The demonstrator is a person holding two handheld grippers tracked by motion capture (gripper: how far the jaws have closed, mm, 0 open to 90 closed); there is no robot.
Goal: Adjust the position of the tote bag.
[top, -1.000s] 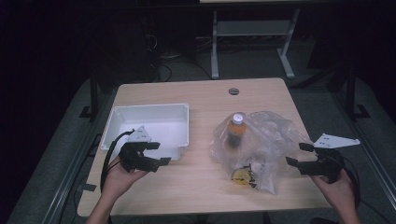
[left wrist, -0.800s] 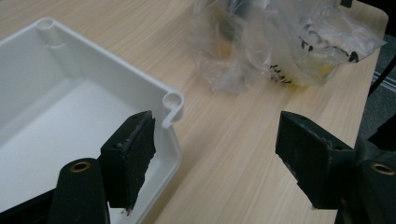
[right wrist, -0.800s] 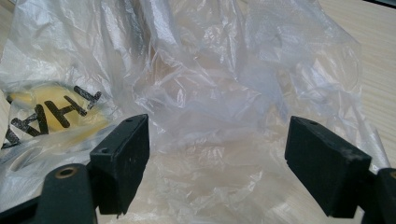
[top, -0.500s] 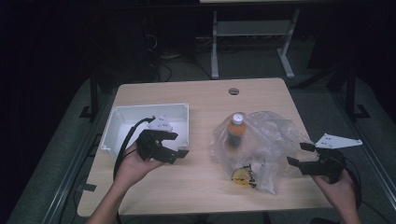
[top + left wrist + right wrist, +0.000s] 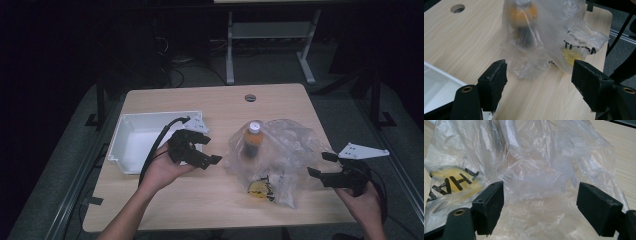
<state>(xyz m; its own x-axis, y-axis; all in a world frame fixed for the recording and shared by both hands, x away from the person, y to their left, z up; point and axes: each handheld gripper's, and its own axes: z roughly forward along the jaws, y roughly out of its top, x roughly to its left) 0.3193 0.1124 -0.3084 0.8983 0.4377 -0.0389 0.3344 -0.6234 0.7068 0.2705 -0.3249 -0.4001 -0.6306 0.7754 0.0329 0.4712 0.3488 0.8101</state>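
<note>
Centrally, a crumpled clear plastic bag point(image 5: 280, 155) with black lettering sits on the right half of the pale wood-grain worktop point(image 5: 220, 105), and it appears to be what both hands are there for, since each tool points at it from its own side. Inside the bag stands a small orange bottle with a white cap point(image 5: 252, 140), upright toward the bag's far left part, and a yellow item point(image 5: 259, 188) lies low at its near edge; the film is loose and heaped, so the contents are blurred through it. The left hand-held gripper point(image 5: 210, 150) hovers just beside the bag's left flank, jaws spread wide and empty, and in the left gripper view the bag point(image 5: 544, 42) sits between and beyond the two black pads, apart from both, which reads as lining up for a pinch on the film. The right hand-held gripper point(image 5: 320, 165) waits at the bag's right edge, likewise wide and holding nothing; in its own view rumpled plastic point(image 5: 541, 170) lies ahead of the jaws, near but not clamped. To the left, a white rectangular plastic tray point(image 5: 125, 145) lies empty, just behind the left hand, plausibly a place for the contents.
</note>
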